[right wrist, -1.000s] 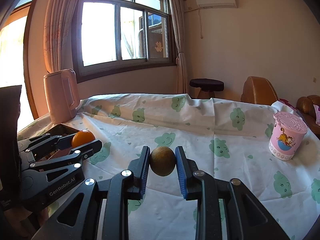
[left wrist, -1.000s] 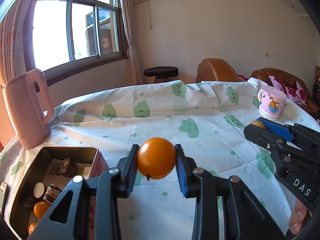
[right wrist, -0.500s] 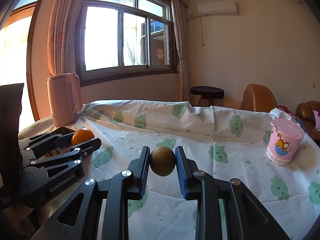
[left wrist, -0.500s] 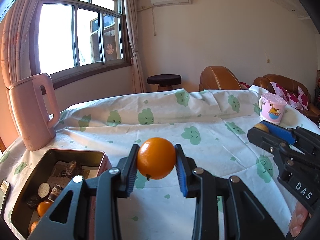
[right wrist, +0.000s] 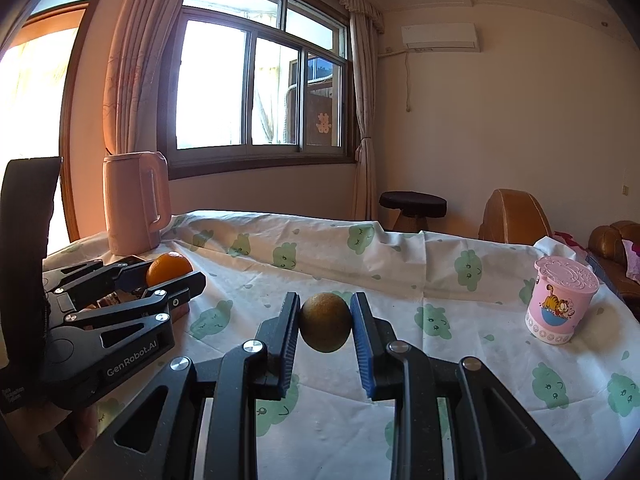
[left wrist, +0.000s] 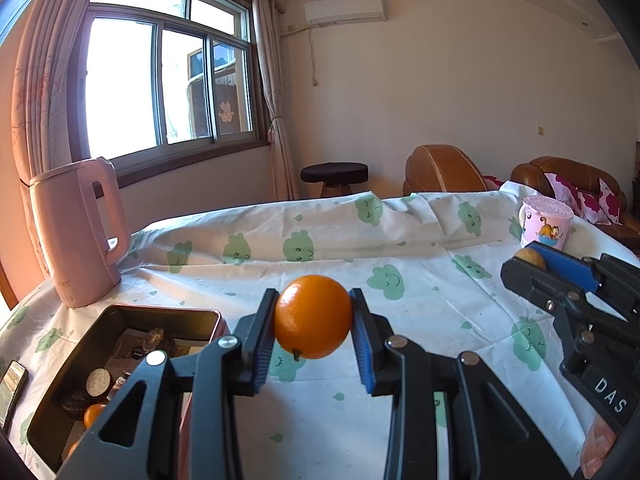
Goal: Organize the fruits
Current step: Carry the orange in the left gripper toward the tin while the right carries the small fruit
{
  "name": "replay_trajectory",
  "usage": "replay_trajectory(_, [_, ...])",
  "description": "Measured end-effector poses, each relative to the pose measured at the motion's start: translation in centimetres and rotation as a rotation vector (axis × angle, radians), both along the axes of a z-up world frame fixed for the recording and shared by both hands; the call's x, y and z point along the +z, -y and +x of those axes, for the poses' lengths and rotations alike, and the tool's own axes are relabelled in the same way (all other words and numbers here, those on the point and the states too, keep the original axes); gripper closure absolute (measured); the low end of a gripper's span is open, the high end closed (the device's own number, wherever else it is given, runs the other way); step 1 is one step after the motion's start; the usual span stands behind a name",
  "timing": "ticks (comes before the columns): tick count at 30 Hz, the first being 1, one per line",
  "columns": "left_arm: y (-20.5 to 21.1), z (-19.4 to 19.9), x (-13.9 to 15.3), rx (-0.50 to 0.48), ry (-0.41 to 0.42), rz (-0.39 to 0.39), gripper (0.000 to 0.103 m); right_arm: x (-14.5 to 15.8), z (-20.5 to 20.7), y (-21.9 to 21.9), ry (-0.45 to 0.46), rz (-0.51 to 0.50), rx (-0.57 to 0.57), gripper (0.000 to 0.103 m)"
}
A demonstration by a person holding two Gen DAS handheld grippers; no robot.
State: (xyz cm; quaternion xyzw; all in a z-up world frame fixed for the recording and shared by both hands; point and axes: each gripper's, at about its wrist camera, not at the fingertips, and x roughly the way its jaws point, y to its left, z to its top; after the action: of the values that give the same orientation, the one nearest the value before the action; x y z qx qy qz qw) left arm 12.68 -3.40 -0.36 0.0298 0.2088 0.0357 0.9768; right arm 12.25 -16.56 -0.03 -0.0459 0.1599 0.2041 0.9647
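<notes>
Two tools are raised above a counter (left wrist: 420,292) draped in a white cloth printed with green clouds. Left tool (left wrist: 314,334): its blue pads are clamped on an orange (left wrist: 313,317), held clear of the cloth. Right tool (right wrist: 326,330): closed on a smaller brownish-green fruit (right wrist: 325,322), likewise off the surface. Each tool appears at the edge of the other's view, the two side by side but apart.

Surroundings: an open metal tin (left wrist: 120,344) sits on the counter just below and to the left of the left tool, its near corner hidden behind the tool's arm. It holds at least one small orange fruit (left wrist: 94,414) among dark round items and paper; what those dark items are cannot be made out. A pink kettle (left wrist: 80,232) stands upright beyond the tin, near the counter's left edge. A dark flat device (left wrist: 12,390), possibly a phone, lies at the far left rim. A pink lidded cup (right wrist: 562,300) with a cartoon cat stands alone toward the right side, well apart from both tools.

Open room: the cloth ahead of both tools, between kettle and cup, is bare up to the rumpled far edge. Beyond that edge stand a dark stool (right wrist: 412,204) and brown leather seats (left wrist: 440,170).
</notes>
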Motion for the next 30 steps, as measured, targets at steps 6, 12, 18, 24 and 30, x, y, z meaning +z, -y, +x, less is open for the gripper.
replay_trajectory(6, [0.0,-0.3,0.1,-0.002,0.005,-0.002,0.067,0.1,-0.3,0.2,0.016,0.008,-0.004,0.075])
replay_trajectory(12, [-0.4,-0.7,0.0,-0.002,-0.005,-0.024,0.067,0.2,-0.8,0.1,0.032,0.005,0.000,0.075])
replay_trajectory(18, [-1.2,-1.6,-0.1,-0.012,-0.025,-0.042,0.067,0.2,-0.7,-0.1,0.019,0.000,0.012,0.075])
replay_trajectory(24, [-2.3,-2.7,-0.2,-0.014,-0.042,-0.040,0.067,0.4,-1.0,-1.5,0.008,-0.031,0.043,0.075])
replay_trajectory(30, [-3.7,-3.7,-0.2,0.005,-0.049,-0.028,0.067,2.1,-1.6,-3.1,0.023,-0.030,0.083,0.075])
